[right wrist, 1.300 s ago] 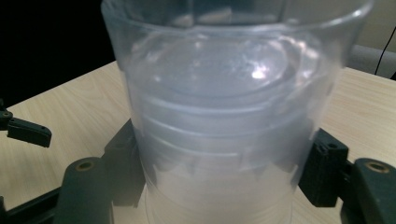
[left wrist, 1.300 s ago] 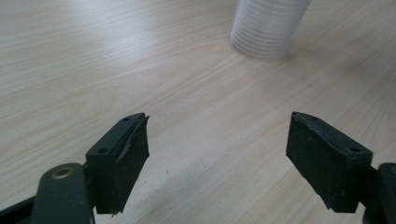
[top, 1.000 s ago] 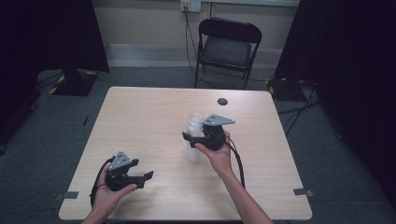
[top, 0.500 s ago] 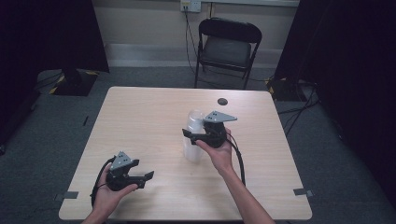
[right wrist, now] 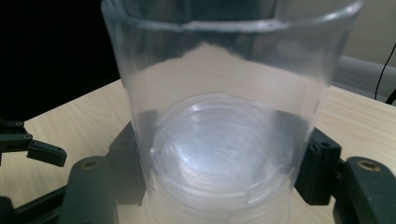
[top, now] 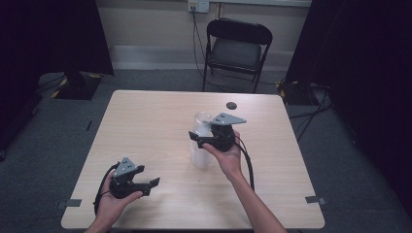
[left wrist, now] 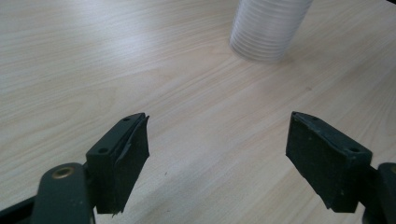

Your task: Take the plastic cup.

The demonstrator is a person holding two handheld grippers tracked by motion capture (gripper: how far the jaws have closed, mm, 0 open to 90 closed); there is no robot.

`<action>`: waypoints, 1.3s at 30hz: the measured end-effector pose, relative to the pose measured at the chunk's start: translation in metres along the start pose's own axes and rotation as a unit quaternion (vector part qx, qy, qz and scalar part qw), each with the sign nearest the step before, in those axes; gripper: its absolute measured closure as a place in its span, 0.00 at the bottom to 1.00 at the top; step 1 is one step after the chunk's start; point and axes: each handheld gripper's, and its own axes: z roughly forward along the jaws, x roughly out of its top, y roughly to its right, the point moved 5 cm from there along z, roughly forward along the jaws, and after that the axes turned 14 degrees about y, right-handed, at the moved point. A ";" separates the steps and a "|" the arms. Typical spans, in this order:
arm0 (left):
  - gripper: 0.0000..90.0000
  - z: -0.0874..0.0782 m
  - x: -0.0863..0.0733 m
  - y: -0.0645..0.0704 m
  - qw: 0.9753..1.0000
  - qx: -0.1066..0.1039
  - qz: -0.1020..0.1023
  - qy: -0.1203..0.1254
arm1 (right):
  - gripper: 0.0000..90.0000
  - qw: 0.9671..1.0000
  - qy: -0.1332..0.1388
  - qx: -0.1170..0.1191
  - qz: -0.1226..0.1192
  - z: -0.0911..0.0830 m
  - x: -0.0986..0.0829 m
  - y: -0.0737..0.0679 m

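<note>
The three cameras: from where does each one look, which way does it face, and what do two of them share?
High view: above the person's side, facing forward and down on the pale wooden table; both forearms enter below.
Left gripper view: rides the left gripper, facing the clear ribbed plastic cup stack between open jaws.
Right gripper view: rides the right gripper, jaws at the stack.
Shared: all show the stack.
</note>
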 end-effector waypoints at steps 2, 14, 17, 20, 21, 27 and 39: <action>0.24 0.000 0.000 0.000 1.000 0.000 0.000 0.000 | 0.36 1.000 0.003 0.000 -0.001 0.000 0.001 0.001; 0.23 0.000 0.000 0.000 1.000 0.001 0.000 0.003 | 0.37 1.000 0.017 -0.002 0.011 -0.005 0.010 0.002; 0.23 0.000 0.000 0.000 1.000 0.000 0.000 0.003 | 0.37 1.000 0.023 -0.002 0.013 -0.007 0.012 0.002; 0.23 0.000 0.000 0.000 1.000 0.000 0.002 0.003 | 0.37 1.000 0.027 0.003 0.016 -0.008 0.015 0.002; 0.23 0.000 0.000 0.000 1.000 0.001 0.001 0.004 | 0.37 0.999 0.027 0.003 0.017 -0.008 0.016 0.002; 0.23 0.000 0.001 0.000 1.000 0.000 0.001 0.005 | 0.38 0.999 0.033 0.007 0.017 -0.010 0.022 -0.001; 0.24 -0.001 0.002 0.002 1.000 -0.003 0.007 0.010 | 0.38 0.999 0.041 0.003 0.027 -0.017 0.033 0.002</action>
